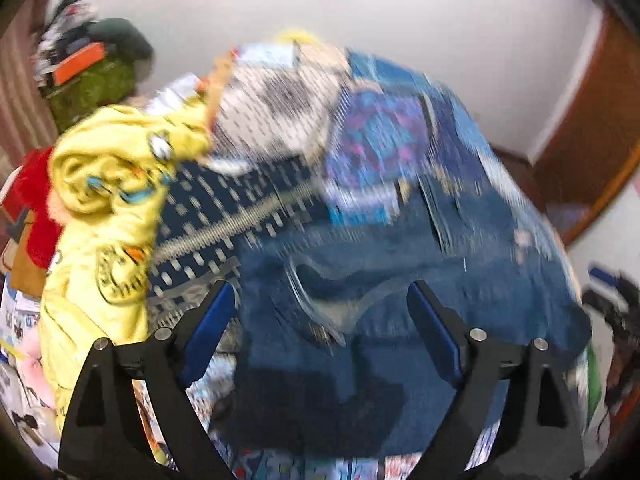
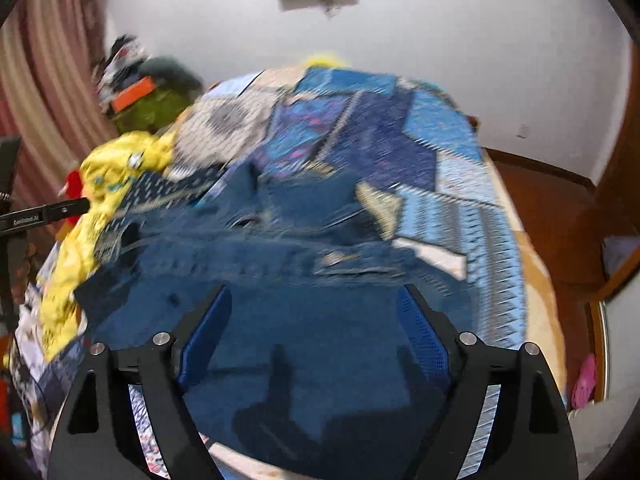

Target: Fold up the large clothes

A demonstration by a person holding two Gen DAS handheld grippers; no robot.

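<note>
On the bed (image 2: 500, 216), blue jeans (image 2: 300, 320) are lying beside a yellow garment (image 1: 104, 184); both grippers, left (image 1: 320, 300) and right (image 2: 312, 304), are hovering with fingers released. Only the right view is showing pink slippers (image 2: 584, 380).

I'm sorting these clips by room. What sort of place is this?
Most likely a bedroom: a bed with a blue patchwork bedspread holds a blue denim garment and a yellow garment, with a striped curtain beside it.

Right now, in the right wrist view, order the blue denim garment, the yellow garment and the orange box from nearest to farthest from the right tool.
1. Blue denim garment, directly under the open tool.
2. Yellow garment, left.
3. Orange box, far left by the wall.
</note>
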